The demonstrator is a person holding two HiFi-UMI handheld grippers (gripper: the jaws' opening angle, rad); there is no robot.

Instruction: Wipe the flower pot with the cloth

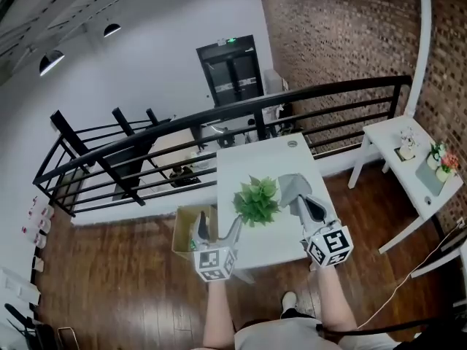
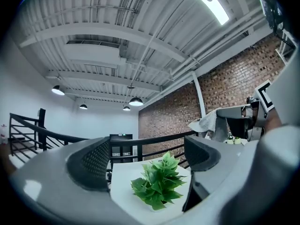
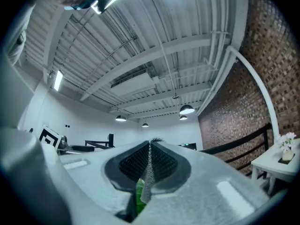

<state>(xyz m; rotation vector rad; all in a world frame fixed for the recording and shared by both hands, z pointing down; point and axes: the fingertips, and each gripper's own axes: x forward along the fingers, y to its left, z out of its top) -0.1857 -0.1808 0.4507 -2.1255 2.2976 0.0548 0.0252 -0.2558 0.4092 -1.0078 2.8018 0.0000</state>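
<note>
A potted plant (image 1: 257,199) with bushy green leaves stands on a white table (image 1: 252,159); the leaves hide its pot. My left gripper (image 1: 217,230) hovers at the table's near left corner, open, with nothing between its jaws. In the left gripper view the plant (image 2: 158,183) shows ahead between the jaws of that gripper (image 2: 145,159). My right gripper (image 1: 303,201) is just right of the plant, shut on a grey cloth (image 1: 292,187) that hangs from its tips. In the right gripper view a thin edge of the cloth (image 3: 149,172) is pinched between the pads.
A cardboard box (image 1: 190,228) sits on the wooden floor left of the table. A black railing (image 1: 219,115) runs behind the table. A white side table (image 1: 408,168) with small flower pots stands by the brick wall at right. A cable (image 1: 408,279) trails across the floor.
</note>
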